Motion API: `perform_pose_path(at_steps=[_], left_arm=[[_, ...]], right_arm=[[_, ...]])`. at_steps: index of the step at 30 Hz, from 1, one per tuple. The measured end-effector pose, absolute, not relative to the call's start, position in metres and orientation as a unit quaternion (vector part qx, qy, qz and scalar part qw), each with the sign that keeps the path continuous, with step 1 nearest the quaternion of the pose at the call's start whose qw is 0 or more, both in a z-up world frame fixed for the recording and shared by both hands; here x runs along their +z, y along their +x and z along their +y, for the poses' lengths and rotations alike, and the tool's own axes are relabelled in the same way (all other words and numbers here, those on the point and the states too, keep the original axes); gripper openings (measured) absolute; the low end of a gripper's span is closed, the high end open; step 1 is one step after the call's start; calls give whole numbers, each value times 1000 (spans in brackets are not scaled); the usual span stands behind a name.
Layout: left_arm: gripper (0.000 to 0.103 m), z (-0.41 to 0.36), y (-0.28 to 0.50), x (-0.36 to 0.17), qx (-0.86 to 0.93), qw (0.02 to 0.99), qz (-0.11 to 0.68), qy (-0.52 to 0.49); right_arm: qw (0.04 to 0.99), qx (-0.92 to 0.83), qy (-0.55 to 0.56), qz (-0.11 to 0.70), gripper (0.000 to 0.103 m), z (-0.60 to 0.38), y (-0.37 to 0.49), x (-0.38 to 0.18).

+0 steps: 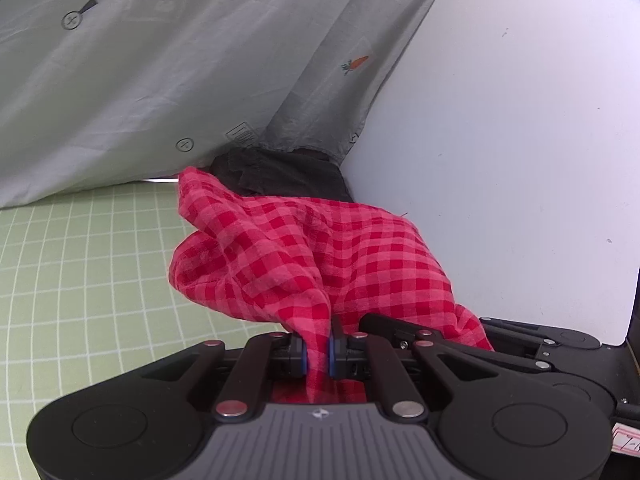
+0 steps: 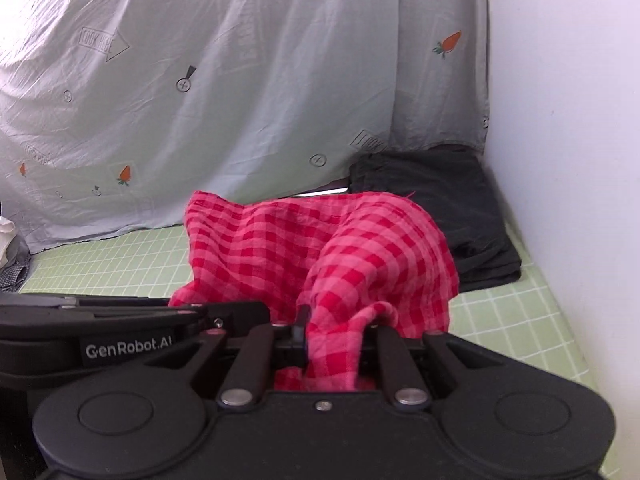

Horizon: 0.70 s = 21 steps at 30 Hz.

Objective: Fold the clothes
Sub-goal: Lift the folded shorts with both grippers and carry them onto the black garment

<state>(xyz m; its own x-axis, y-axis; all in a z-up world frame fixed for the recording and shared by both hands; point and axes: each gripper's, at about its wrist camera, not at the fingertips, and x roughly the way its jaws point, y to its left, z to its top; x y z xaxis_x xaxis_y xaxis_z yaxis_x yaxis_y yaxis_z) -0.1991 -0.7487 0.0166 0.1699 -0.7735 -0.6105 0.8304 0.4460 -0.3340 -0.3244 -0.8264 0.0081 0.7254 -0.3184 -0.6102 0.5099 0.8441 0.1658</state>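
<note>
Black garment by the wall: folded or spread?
Folded. The black garment lies as a compact, layered rectangle on the green grid mat, behind the red checked cloth.

Lighting bright, even and diffuse, with no hard shadows. The white wall [image 1: 520,120] on the right is washed out to near glare. Strong fisheye bending curves the green grid mat [image 1: 60,280]; corners vignette black. Focus slightly soft throughout.

The left gripper [image 1: 319,354] is black with a grey ribbed plate, round silver pins and blue pads on its fingers [image 1: 335,354]. The right gripper [image 2: 310,346] is all black, with silver pins and one small screw. White letters on the left gripper's side say "GenRobot.AI".
</note>
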Motion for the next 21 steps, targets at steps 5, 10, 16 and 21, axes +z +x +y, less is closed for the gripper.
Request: perform_pose_path(at_steps=[5,10,16,21], left_arm=[[9,-821,-171,22,-543,766,340,54],[9,-885,-127,20,-544,771,326,57],[28,-939,-76,-14,-480,805,343,64],[53,-939,-54,-39,-424,820,371,100]], right_arm=[[917,-245,161,272,13,-899,-303,5],[920,-261,115,268,13,-967,-265,5],[911,-294,100,270,20,-1040,-212,-17],[884,-340,109,302,45,-1068,-196,-51]])
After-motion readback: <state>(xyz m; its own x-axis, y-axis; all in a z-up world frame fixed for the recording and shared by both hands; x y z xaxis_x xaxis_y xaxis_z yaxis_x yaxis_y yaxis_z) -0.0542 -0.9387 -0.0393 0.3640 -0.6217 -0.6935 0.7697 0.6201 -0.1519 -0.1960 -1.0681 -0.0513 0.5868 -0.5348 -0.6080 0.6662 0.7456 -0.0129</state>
